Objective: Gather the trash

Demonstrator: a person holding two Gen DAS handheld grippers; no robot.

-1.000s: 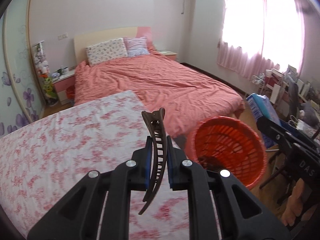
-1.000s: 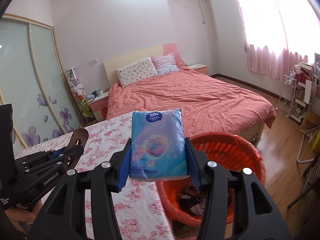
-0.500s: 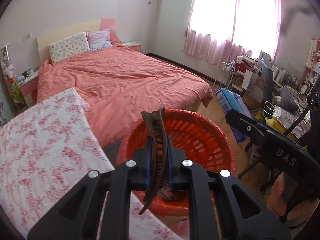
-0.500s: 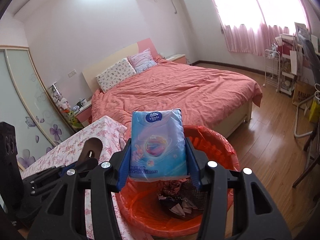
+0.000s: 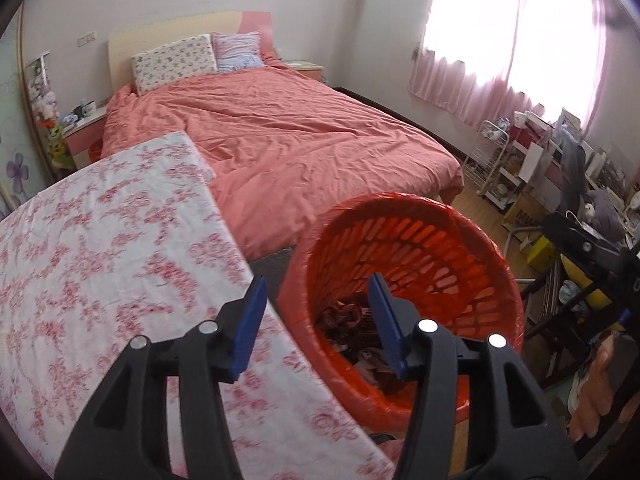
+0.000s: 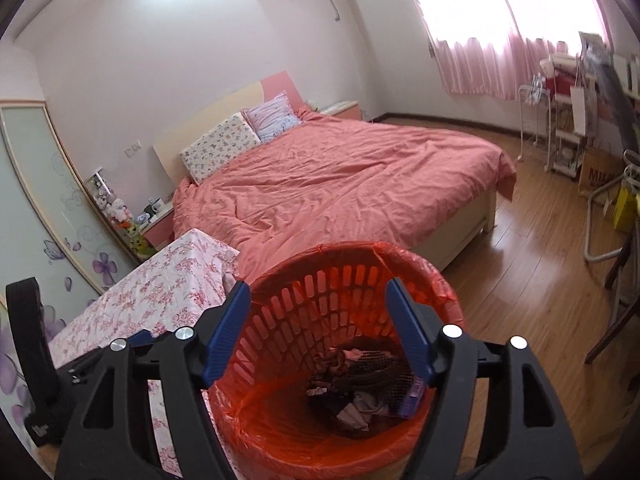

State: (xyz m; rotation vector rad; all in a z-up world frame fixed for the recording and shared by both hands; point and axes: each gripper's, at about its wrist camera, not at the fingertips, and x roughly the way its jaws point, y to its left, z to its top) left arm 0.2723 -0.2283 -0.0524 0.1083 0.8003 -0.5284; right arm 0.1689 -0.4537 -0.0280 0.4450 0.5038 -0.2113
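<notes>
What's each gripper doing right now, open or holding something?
Left gripper: open, empty, by the bin.
Right gripper: open, empty, above the bin.

Left gripper (image 5: 316,322) jaws apart, right gripper (image 6: 318,330) likewise

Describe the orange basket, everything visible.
The orange basket is round, looks like plastic, and has slotted walls. A thin orange-red bag lines it, folded over the rim. It stands upright on the wood floor, close beside the floral-covered table, near the foot of the bed. Crumpled scraps and dark, net-like trash lie at the bottom. Both grippers, left and right, hang open and empty above it, not touching.
</notes>
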